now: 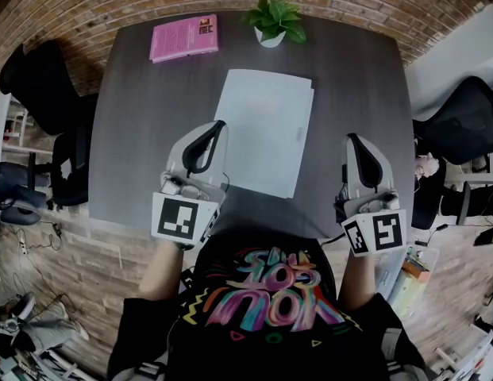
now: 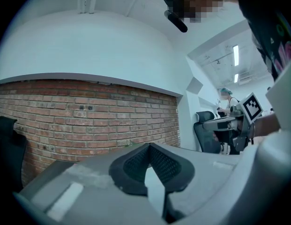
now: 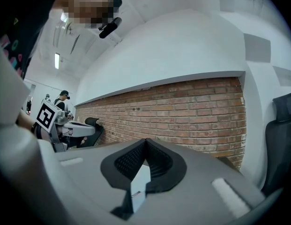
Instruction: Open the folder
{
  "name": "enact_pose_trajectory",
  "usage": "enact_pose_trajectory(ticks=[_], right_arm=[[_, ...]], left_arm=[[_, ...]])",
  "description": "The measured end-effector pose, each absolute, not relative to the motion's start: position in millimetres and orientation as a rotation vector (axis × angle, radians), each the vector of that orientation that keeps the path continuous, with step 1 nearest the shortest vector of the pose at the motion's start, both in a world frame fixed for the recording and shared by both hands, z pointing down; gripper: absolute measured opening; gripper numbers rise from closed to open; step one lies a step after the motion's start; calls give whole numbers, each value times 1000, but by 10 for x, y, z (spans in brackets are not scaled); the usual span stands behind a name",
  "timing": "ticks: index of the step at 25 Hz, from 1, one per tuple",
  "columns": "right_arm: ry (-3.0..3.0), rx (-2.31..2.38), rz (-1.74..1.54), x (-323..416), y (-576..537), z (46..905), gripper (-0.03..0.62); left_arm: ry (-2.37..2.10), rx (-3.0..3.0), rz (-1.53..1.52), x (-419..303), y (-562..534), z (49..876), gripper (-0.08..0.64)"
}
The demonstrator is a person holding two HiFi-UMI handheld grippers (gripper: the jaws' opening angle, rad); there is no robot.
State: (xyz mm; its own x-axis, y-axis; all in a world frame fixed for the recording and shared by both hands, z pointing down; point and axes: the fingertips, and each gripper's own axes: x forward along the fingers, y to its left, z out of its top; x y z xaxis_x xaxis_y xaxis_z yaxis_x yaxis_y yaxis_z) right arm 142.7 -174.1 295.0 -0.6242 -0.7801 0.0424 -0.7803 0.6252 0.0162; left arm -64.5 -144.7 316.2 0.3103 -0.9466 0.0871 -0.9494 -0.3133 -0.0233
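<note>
My left claw (image 1: 217,127) has its jaws pressed together at the tips with nothing pinched between them. My right claw (image 1: 353,139) is in the same condition: pads closed, empty. Both point level toward 12 o'clock, across the bench (image 1: 143,141). The folder (image 1: 266,125) lies flat and closed on the bench between the two claws, its long side running roughly from 6 to 12 o'clock with a slight lean toward 1 o'clock. From the left claw it sits at about 2 o'clock, and in the head view that claw's tip overlaps the folder's left edge; I cannot tell whether it touches. From the right claw the folder lies at about 10 o'clock, clearly apart, with bare bench between. I expect it to be light, thin and flexible, with a smooth pale cover that is likely to slide on the bench rather than lift, and it may crease if pinched hard. The stepped corner and small mark on its right edge suggest that the free edge is there. In my judgement, the hold belongs on that edge, top cover only, with the left claw steadying the spine side. A pink book (image 1: 184,38) and a potted plant (image 1: 274,21) stand farther out toward 12 o'clock, well apart from the folder.
</note>
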Motion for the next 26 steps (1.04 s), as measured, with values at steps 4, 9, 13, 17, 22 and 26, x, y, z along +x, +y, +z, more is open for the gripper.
enact_pose_trajectory(ticks=[4, 9, 13, 17, 22, 26], right_arm=[[-2787, 1335, 23, 1425, -1756, 2991, -2], [-2787, 1335, 36, 1428, -1748, 3012, 0], [-2786, 1339, 46, 1432, -1757, 3026, 0], [-2797, 1339, 56, 1434, -1756, 3028, -1], [-2796, 1335, 55, 1430, -1745, 3035, 0], [-2797, 1335, 53, 1430, -1733, 3033, -1]], left_arm=[[-1828, 2548, 150, -657, -1456, 3165, 2], [-1823, 2548, 143, -645, -1464, 3168, 2], [-1824, 2545, 134, -644, -1471, 3165, 2], [-1818, 2534, 134, -636, -1465, 3183, 2], [-1801, 2532, 130, -603, -1452, 3183, 0], [-1792, 2530, 114, -604, -1444, 3171, 2]])
